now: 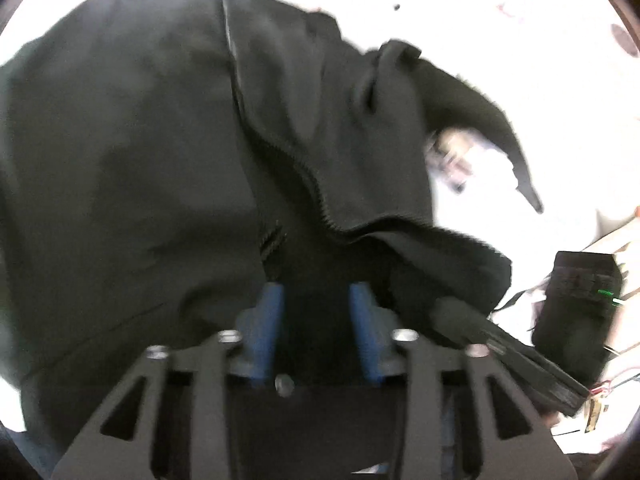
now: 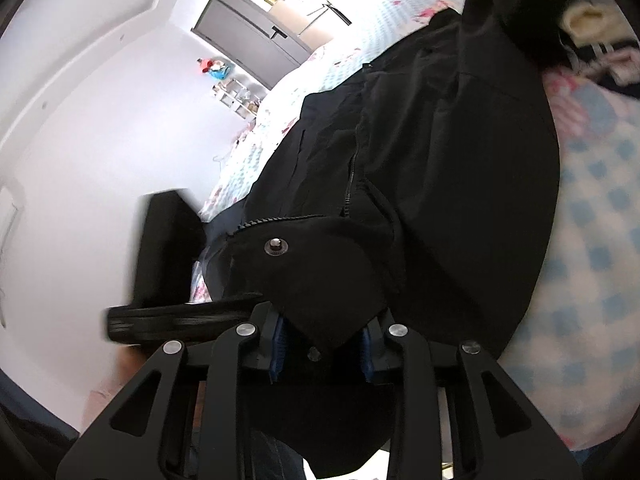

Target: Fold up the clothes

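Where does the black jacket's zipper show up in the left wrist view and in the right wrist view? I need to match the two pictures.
Left wrist: the zipper runs from upper centre down toward the left gripper, across the black jacket.
Right wrist: the zipper runs down the centre, ending above the snap button on the flap between the right gripper's fingers.
Shared landmark: the zipper's toothed edge where the jacket front opens.
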Tool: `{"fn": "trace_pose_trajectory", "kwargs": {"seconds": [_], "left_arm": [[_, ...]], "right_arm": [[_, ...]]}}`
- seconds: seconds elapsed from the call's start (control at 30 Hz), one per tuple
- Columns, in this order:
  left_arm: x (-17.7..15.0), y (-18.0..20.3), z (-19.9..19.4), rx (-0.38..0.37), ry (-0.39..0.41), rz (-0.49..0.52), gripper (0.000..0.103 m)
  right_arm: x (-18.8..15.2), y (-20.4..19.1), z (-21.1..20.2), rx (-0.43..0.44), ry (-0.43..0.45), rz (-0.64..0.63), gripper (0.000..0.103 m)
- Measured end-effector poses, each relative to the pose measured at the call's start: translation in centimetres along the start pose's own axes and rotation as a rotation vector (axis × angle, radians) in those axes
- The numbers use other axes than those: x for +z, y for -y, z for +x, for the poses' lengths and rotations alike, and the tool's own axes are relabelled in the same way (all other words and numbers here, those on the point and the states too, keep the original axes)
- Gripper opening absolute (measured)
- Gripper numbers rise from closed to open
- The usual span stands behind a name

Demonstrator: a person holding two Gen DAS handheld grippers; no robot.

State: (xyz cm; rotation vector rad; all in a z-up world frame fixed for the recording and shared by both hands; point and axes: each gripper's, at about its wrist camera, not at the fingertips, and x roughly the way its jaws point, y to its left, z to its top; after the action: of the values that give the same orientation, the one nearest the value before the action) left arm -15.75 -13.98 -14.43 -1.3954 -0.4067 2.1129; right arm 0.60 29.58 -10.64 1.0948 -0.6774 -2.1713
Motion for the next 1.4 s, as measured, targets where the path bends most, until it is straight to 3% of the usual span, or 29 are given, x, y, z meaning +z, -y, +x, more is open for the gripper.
{"fn": "trace_pose_trajectory", "kwargs": {"seconds": [0.07,0.13,0.23,0.3,0.37,0.43,0.53,0.63,0.7,0.8,0.87,0.97,1.0,1.03,1.07,1.1,1.2,1.3,1.37,1.4], "left_arm": [[-0.1,-0.9,-1.0,-0.019,0.008,-0.039,0.047],[-0.1,-2.1,-0.1,-0.154,-0.033,-0.144,0.047],[0.4,-2.3,1.4,-0.254,-0.040,-0.246,0.056],[0.8,-1.8,2.4,-0.280,-0.047,-0.274,0.059],[1.4,-1.3,3.3,-0.300,-0.059,-0.296,0.069],[1.7,-1.1,4.2,-0.325,-0.072,-0.323,0.069],[1.2,-1.6,5.2,-0.378,-0.099,-0.380,0.069],[1.1,-3.0,3.5,-0.419,-0.016,-0.429,0.069],[1.2,-3.5,2.7,-0.393,0.014,-0.412,0.069],[0.9,-3.8,1.9,-0.399,0.007,-0.400,0.069],[0.5,-3.5,2.1,-0.359,-0.010,-0.380,0.069],[-0.3,-2.9,2.6,-0.284,-0.040,-0.347,0.067],[-0.6,-2.7,2.7,-0.259,-0.050,-0.335,0.067],[-0.6,-2.1,2.8,-0.226,-0.057,-0.306,0.058],[-0.6,-1.4,2.9,-0.190,-0.063,-0.268,0.026],[-0.5,-0.6,3.0,-0.154,-0.069,-0.230,0.015],[-0.3,1.4,1.2,-0.100,-0.015,-0.142,0.011],[-0.2,3.9,-3.2,-0.035,0.117,-0.039,0.009],[-0.3,5.3,-5.6,0.043,0.206,0.032,0.009],[-0.3,5.0,-5.1,0.065,0.195,0.026,0.009]], "right_arm": [[0.1,0.0,0.2,-0.055,-0.015,-0.018,0.030],[0.2,-0.1,0.5,-0.087,-0.024,-0.055,0.030],[-0.2,-0.7,0.8,-0.015,-0.051,-0.085,0.030],[-0.8,-1.1,0.7,0.029,-0.092,-0.100,0.030],[-1.3,-1.5,0.3,0.066,-0.120,-0.117,0.038],[-1.4,-1.6,-0.5,0.095,-0.131,-0.136,0.049],[-1.7,-1.9,-1.7,0.140,-0.148,-0.165,0.050],[-0.8,-1.1,-3.5,0.136,-0.096,-0.140,0.051],[-0.1,-0.1,-4.4,0.127,-0.057,-0.114,0.052],[1.0,1.8,-4.9,0.109,0.020,-0.017,0.053],[1.6,3.2,-4.7,0.082,0.068,0.064,0.053],[1.3,2.7,-1.5,-0.002,-0.048,0.007,0.053],[0.5,1.9,0.3,-0.047,-0.136,-0.059,0.053],[-0.2,1.3,1.2,-0.061,-0.178,-0.095,0.053],[-1.0,0.8,2.1,-0.071,-0.214,-0.128,0.053],[-1.7,0.2,2.9,-0.080,-0.250,-0.161,0.053],[-1.5,0.2,2.6,-0.052,-0.236,-0.122,0.053],[0.0,0.0,1.1,-0.018,-0.180,-0.098,0.053],[1.4,-0.2,-0.3,0.034,-0.126,-0.077,0.060],[2.0,0.2,-0.8,0.073,-0.092,-0.044,0.065]]}}
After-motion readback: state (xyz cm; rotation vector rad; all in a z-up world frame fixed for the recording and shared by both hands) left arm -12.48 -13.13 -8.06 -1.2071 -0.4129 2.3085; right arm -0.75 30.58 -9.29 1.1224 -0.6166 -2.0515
